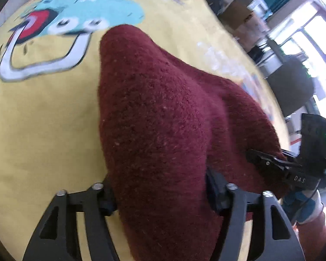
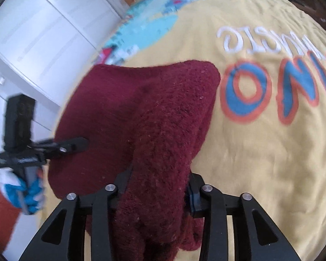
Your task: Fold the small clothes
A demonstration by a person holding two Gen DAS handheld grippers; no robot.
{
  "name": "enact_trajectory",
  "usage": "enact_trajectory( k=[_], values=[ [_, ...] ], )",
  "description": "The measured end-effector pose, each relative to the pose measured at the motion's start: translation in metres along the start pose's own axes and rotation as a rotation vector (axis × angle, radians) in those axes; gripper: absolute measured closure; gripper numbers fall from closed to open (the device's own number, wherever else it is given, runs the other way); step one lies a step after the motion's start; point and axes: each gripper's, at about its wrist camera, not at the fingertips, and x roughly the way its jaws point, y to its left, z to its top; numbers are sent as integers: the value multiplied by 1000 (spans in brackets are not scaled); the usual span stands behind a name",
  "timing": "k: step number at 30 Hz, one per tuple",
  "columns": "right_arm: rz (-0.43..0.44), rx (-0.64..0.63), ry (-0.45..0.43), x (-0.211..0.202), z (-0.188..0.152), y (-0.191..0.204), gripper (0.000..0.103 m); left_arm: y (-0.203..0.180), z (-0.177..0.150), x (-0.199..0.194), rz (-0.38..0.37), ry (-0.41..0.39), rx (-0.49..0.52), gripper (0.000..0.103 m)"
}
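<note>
Gripping a dark red knitted garment (image 1: 158, 117) with both tools, each clamped on a bunched edge of the fabric. Left tool (image 1: 160, 198) pinching the cloth between its two black fingers, knit bulging up and forward from the grip. Right tool (image 2: 156, 193) doing the same on another part of the edge, fabric hanging in thick folds below the fingers (image 2: 194, 198). Garment (image 2: 141, 117) draping down onto a yellow printed cloth (image 2: 260, 163) (cartoon figures and big blue-and-orange letters on it) covering the worktop, sitting near the middle of it, well away from the far edge. Showing in the left wrist view, at the right, the right tool (image 1: 263, 158) biting into the knit; showing in the right wrist view, at the left, the left tool (image 2: 76, 145) doing likewise, with a blue-and-white gloved hand (image 2: 26, 193) behind it
</note>
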Motion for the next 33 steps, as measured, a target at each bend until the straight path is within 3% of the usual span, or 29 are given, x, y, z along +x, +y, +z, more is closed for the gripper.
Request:
enact_trajectory(
  k=[8,12,15,18,25,33],
  values=[
    [-47,-44,-36,-52,-31,-5,56,-19,-45,-44,42,-62,96,34],
    [-117,-43,-26,-45,-39,-16,51,-27,-67,-23,90,-35,108,33],
    [-149,-7,-27,-41,-48,-29,51,-25,-69,-14,76,-32,63,33],
    [-182,7,-39,-36,-54,-39,48,-31,-70,-12,107,-45,79,32],
    [-215,76,-52,-33,-59,-68,40,-45,-69,14,176,-31,123,16],
    [-197,100,-92,-57,-70,-63,40,-40,-75,-8,185,-58,78,15]
  ],
)
